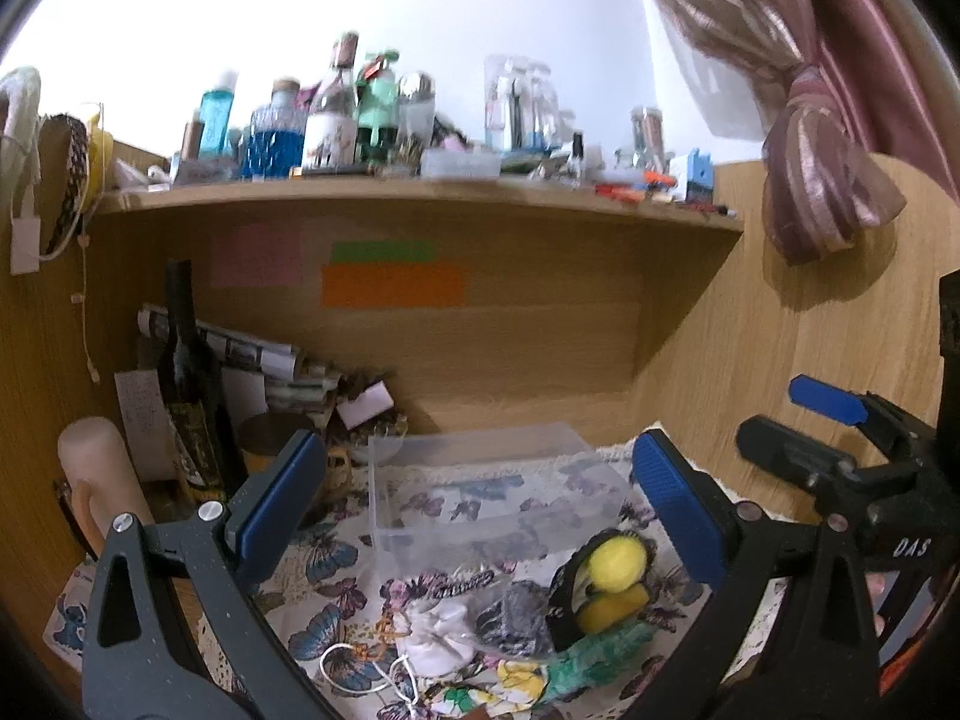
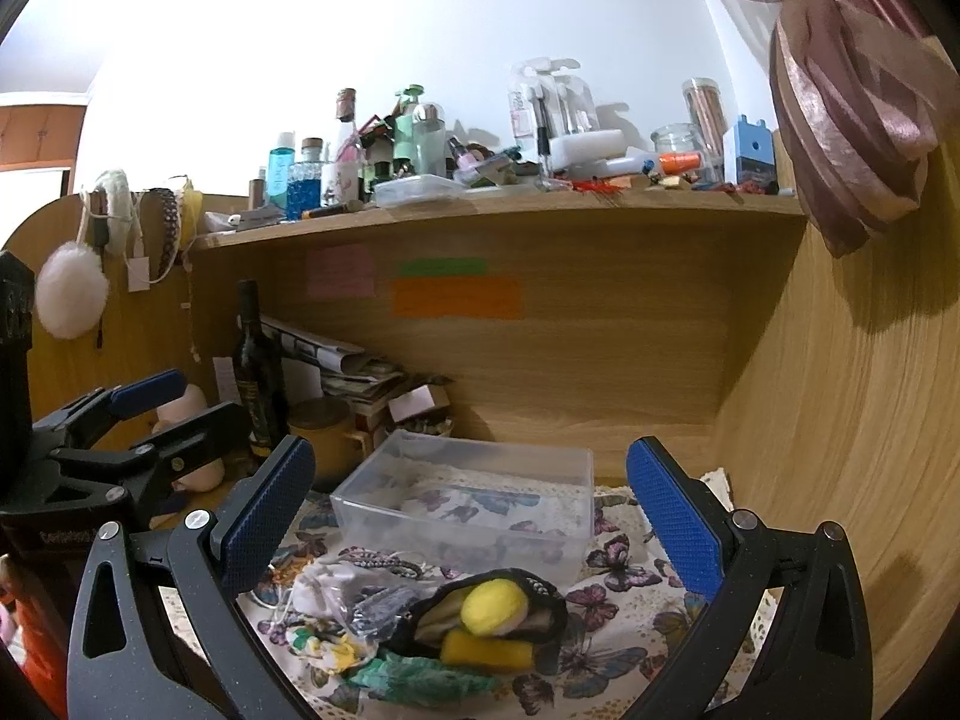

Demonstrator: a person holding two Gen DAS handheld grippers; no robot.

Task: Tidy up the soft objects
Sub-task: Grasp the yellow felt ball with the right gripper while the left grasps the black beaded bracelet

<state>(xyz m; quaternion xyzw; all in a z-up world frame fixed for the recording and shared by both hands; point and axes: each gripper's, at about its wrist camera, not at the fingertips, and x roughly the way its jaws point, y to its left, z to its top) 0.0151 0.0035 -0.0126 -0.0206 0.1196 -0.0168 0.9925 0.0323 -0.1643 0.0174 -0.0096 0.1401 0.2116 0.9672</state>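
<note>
A heap of soft things lies on a butterfly-print cloth (image 1: pixel 336 558) (image 2: pixel 618 600): yellow pom-poms on a black band (image 1: pixel 618 558) (image 2: pixel 495 600), a white drawstring pouch (image 1: pixel 435 636) (image 2: pixel 318 588), a grey piece in clear wrap (image 1: pixel 516 612) (image 2: pixel 378 603) and green fabric (image 1: pixel 600 654) (image 2: pixel 420 675). An empty clear plastic box (image 1: pixel 498 492) (image 2: pixel 468 504) stands just behind the heap. My left gripper (image 1: pixel 480 504) is open and empty above the heap. My right gripper (image 2: pixel 474 516) is open and empty above the box's front. Each gripper shows in the other's view: the right one (image 1: pixel 840 414) and the left one (image 2: pixel 156 402).
The desk nook has wooden walls (image 2: pixel 840 420). A dark bottle (image 1: pixel 192 396) (image 2: pixel 258 372), papers (image 1: pixel 264 360), a jar (image 2: pixel 318 426) and a pale candle (image 1: pixel 96 468) crowd the back left. A cluttered shelf (image 1: pixel 420 192) (image 2: pixel 498 204) runs overhead. A pink curtain (image 1: pixel 828 180) hangs right.
</note>
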